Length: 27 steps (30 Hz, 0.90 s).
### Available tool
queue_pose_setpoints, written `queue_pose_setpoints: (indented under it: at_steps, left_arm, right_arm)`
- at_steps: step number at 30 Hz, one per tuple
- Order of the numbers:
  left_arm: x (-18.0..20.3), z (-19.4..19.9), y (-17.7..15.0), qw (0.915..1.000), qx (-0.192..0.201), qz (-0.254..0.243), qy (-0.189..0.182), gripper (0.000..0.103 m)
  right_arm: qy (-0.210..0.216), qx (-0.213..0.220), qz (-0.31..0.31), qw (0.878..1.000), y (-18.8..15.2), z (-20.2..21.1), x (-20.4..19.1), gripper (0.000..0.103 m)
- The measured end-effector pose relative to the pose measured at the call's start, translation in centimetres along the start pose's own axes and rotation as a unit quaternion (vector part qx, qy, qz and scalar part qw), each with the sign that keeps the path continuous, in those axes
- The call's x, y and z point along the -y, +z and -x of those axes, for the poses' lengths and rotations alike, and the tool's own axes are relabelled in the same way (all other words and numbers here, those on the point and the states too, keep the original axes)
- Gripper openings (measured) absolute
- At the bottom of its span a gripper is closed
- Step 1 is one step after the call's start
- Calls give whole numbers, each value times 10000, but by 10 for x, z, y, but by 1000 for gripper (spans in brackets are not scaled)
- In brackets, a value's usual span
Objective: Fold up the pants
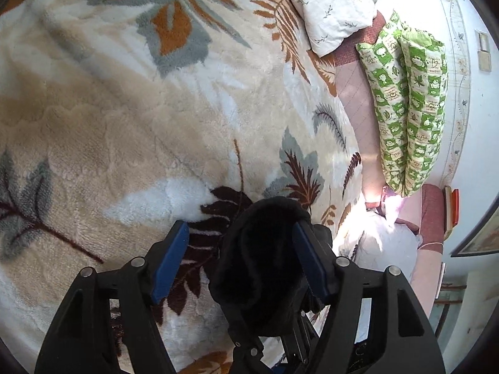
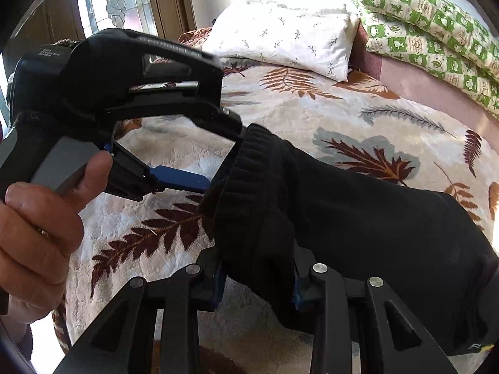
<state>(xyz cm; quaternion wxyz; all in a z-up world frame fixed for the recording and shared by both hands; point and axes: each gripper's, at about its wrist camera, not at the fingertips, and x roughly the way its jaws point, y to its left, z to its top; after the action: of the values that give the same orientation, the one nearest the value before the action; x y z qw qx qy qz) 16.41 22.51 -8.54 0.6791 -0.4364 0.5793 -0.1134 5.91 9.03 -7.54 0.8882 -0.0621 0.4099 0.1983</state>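
Note:
Black pants [image 2: 358, 218] with a ribbed hem lie bunched on the leaf-patterned blanket [image 2: 280, 115]. My right gripper [image 2: 259, 271] is shut on a thick fold of them near the hem. In the right wrist view my left gripper [image 2: 224, 157], held by a person's hand [image 2: 37, 233], reaches in from the left, one finger at the ribbed hem and the blue pad [image 2: 177, 180] standing off it. In the left wrist view the pants [image 1: 259, 280] hang between the spread jaws of the left gripper [image 1: 241, 230], resting against the right pad [image 1: 312, 261] only.
A white sprigged pillow [image 2: 287, 40] and a green frog-print bolster [image 2: 436, 25] lie at the head of the bed, also seen as the pillow [image 1: 330, 3] and bolster [image 1: 405, 103]. A patterned-glass door [image 2: 115, 0] stands behind. The bed edge and wall [image 1: 480, 124] run along the right.

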Motion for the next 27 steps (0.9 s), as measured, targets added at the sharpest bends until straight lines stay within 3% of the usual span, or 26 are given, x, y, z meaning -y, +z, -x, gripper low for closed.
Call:
queue_pose_setpoints:
  at_steps: [6,16,19,24,25,26,27]
  left_arm:
    - [-13,-1,-6,9974,-356,161,-602,68]
    - [-24,4,-13,9875,-419,-200,-1503,70]
    - [-21,1,-12,9900,-499,-190,-1302,70]
    - [1,-17,-14,9970,-548,-345,-433,68]
    - [3,-19,-13,9974,-538,-346,-324,61]
    - [6,-21,-14,9976,-546,-361,-240,35]
    - [7,-24,-14,9968,-665,-349,-288,24]
  right_arm:
    - [215,-44,-269,9994,0,-7,7,40]
    - [296,-64,-411,9987,-1,-8,7,47]
    - [297,-65,-409,9987,-1,-8,5,50]
    - [212,-30,-390,9990,-2,-11,1,55]
    - [204,-26,-386,9990,-2,-11,1,55]
    - [170,-24,-368,9992,-2,-12,0,55]
    - [144,-34,-332,9993,-2,-13,-1,55]
